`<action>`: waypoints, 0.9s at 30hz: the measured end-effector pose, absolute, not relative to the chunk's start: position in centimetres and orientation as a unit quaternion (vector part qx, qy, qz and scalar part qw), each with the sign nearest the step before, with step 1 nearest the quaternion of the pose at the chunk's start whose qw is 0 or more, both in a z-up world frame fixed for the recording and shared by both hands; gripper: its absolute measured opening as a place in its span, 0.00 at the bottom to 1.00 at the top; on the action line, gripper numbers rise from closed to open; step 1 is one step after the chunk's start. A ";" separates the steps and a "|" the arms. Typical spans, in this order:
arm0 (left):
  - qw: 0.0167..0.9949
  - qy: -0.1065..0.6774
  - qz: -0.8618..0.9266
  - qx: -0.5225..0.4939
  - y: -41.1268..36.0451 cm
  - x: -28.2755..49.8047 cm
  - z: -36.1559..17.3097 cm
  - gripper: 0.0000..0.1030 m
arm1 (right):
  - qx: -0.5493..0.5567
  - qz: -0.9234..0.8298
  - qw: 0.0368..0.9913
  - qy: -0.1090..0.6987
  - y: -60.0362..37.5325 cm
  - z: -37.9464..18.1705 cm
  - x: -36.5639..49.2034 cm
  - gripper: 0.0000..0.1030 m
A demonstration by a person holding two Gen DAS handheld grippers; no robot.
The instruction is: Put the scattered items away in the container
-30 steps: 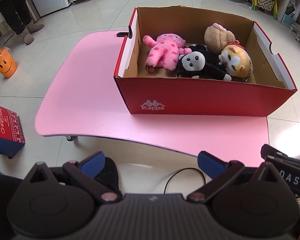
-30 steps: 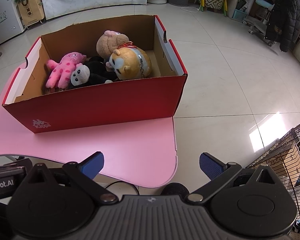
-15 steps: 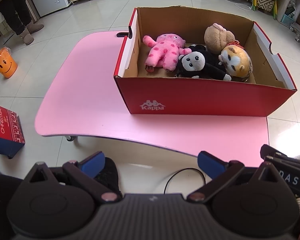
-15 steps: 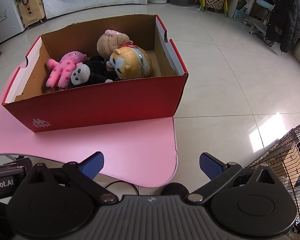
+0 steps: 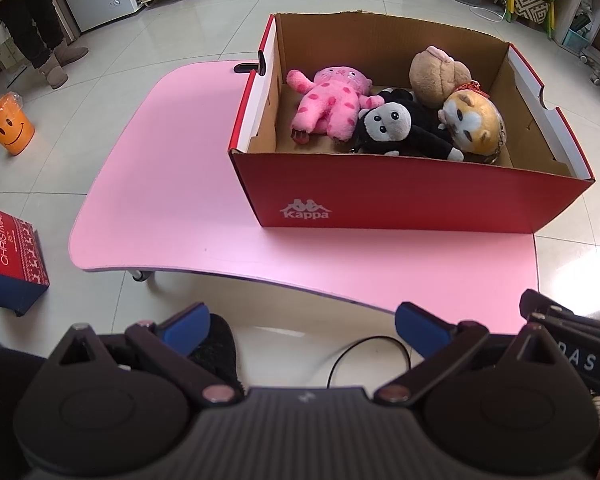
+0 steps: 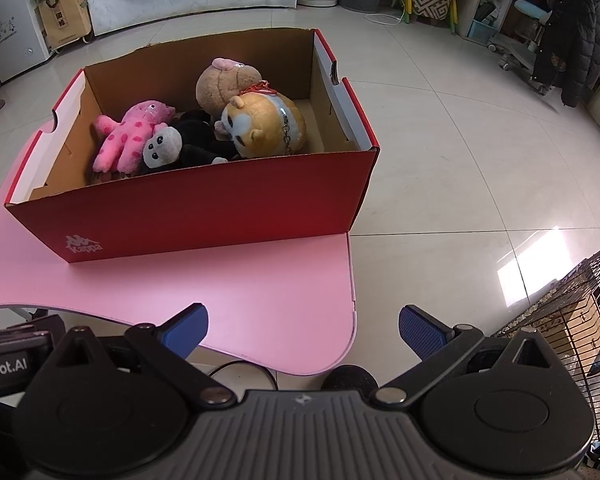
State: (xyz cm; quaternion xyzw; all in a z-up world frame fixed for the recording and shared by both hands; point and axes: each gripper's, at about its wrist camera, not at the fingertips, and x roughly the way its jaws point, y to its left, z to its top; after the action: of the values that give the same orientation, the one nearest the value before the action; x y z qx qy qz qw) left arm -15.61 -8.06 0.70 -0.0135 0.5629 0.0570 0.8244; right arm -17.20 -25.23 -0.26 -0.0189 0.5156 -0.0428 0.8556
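nothing has moved in the last second, all four plush toys (image 5: 384, 116) sit in the red box (image 5: 400, 196), left gripper (image 5: 302, 326) and right gripper (image 6: 303, 326) both spread wide and empty, pink table (image 5: 172, 184) bare, task looks done.

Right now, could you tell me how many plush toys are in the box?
4, all in the box: pink left, black monkey middle, tan behind, orange right. Others could hide underneath.

left claw (image 5: 302, 328), right claw (image 6: 303, 327): black ribbed bodies, round pivot discs, silver screws, blue-padded fingertips (image 6: 420, 330), thin black cable.
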 end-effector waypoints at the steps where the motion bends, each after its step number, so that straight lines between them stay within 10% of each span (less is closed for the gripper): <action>1: 0.824 0.563 0.057 -0.013 -8.1 -15.6 0.7 1.00 | -0.019 -0.043 0.855 0.516 -25.2 -0.3 -17.2 1.00; 17: 0.826 0.561 0.050 -0.017 -8.0 -15.8 0.8 0.99 | -0.014 -0.038 0.856 0.515 -25.2 -0.2 -17.2 0.93; 27: 0.827 0.561 0.038 -0.003 -8.6 -16.0 0.8 0.69 | -0.006 -0.030 0.856 0.517 -25.2 -0.3 -17.3 0.79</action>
State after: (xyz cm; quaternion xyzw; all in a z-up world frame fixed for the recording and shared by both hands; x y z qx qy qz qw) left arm -15.96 -8.58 0.77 -0.0025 0.5608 0.0379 0.8271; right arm -17.28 -25.19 -0.25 -0.0057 0.5165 -0.0298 0.8557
